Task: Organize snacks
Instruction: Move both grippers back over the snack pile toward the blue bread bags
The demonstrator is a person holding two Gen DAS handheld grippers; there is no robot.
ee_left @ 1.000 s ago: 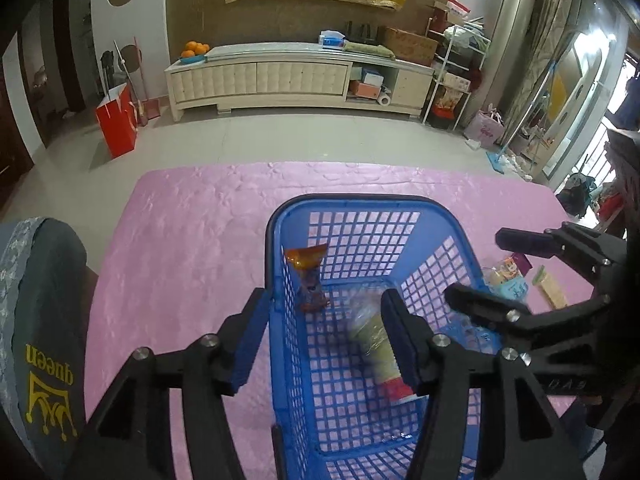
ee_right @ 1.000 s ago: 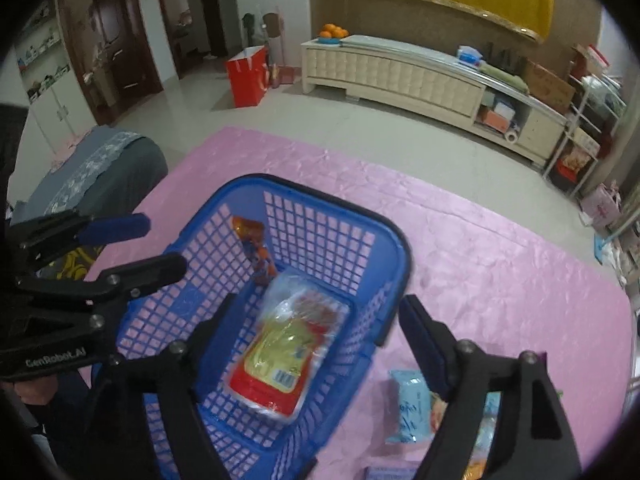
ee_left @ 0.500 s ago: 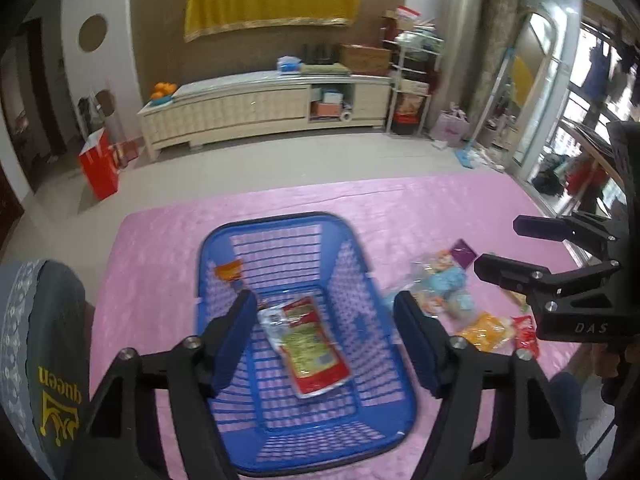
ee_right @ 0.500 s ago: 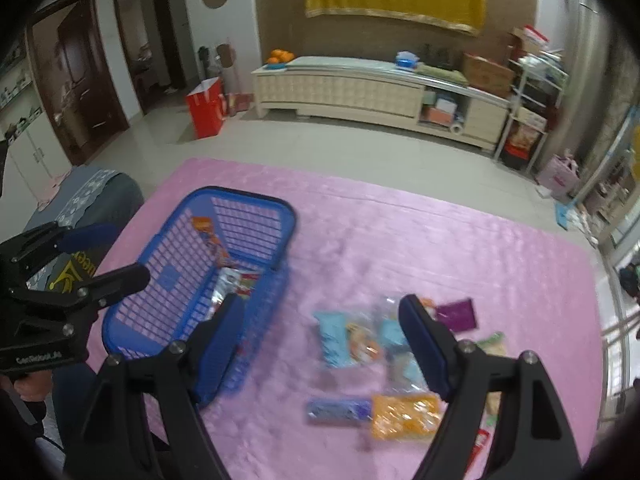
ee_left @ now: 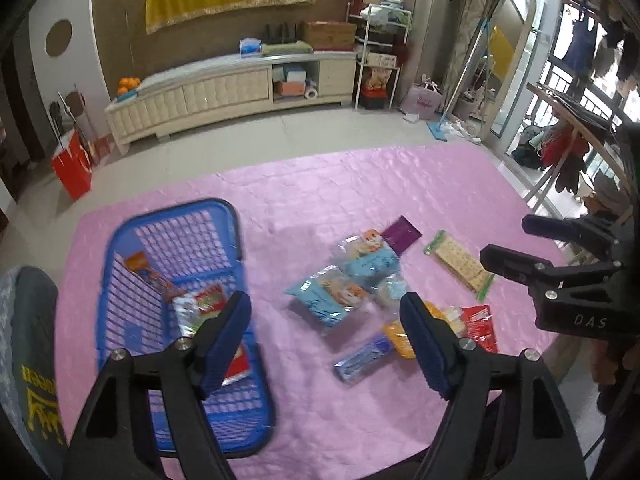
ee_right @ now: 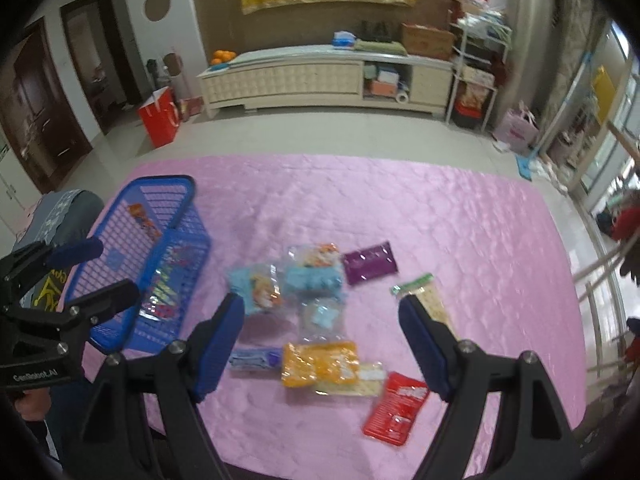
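A blue plastic basket point(ee_left: 132, 240) point(ee_right: 120, 216) stands at the table's left and holds a red-yellow snack bag point(ee_left: 200, 300) and an orange packet point(ee_left: 144, 268). Several loose snacks lie to its right: light-blue bags point(ee_right: 256, 288), a purple packet point(ee_right: 370, 266), a cracker pack point(ee_right: 430, 304), a yellow bag point(ee_right: 320, 362), a red packet point(ee_right: 396, 408) and a blue bar point(ee_right: 252, 358). My left gripper point(ee_left: 326, 328) is open and empty above the basket's near right side. My right gripper point(ee_right: 320, 334) is open and empty above the snack pile.
A pink cloth point(ee_right: 400, 200) covers the table. A grey chair back point(ee_left: 28, 340) stands at the left edge. A long cream cabinet point(ee_right: 320, 76), a red bag point(ee_right: 160, 120) and shelves stand across the tiled floor. The table's near edge is just below both grippers.
Both grippers have pulled up and back from the basket and swung right. The red-yellow bag released by the right gripper lies in the basket. The snack pile has come into view.
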